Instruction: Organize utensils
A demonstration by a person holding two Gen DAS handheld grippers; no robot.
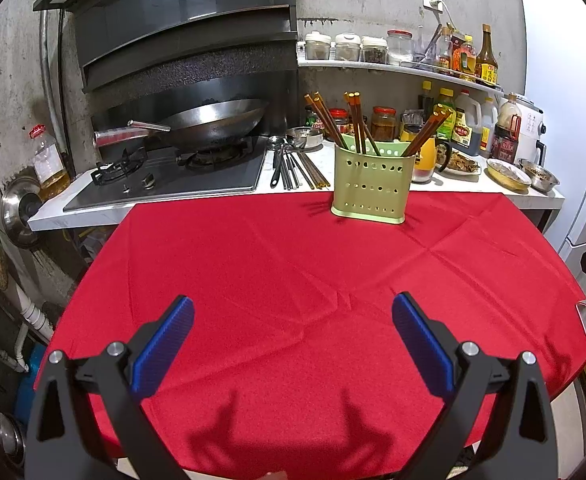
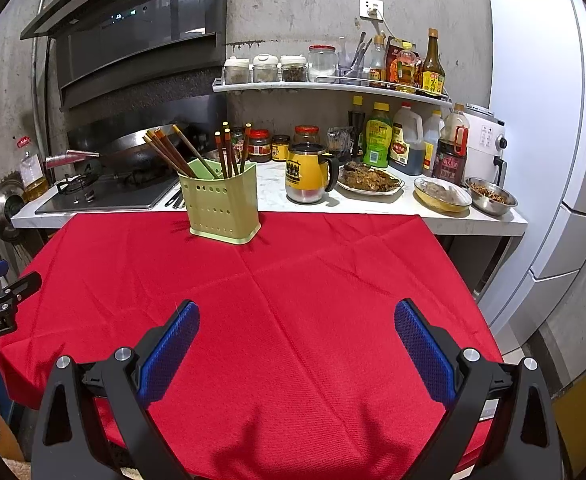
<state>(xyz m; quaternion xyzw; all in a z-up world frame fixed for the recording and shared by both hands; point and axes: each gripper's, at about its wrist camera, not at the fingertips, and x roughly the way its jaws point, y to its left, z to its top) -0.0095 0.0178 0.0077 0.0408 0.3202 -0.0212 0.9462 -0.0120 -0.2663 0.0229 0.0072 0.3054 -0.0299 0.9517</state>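
Note:
A pale green perforated utensil holder (image 1: 373, 188) stands at the far edge of the red tablecloth (image 1: 293, 280), with several brown chopsticks (image 1: 357, 124) upright in it. It also shows in the right wrist view (image 2: 224, 204) with its chopsticks (image 2: 229, 152). More chopsticks and dark utensils (image 1: 297, 168) lie on the white counter behind it, beside the stove. My left gripper (image 1: 293, 320) is open and empty over the near part of the cloth. My right gripper (image 2: 297, 324) is open and empty, likewise near the front, far from the holder.
A wok (image 1: 213, 120) sits on the gas stove (image 1: 165, 176). A yellow mug (image 2: 309, 174), plates of food (image 2: 371, 180) and bowls (image 2: 491, 196) stand on the counter. Sauce bottles and jars line a shelf (image 2: 333, 86). A white fridge (image 2: 545, 120) is at the right.

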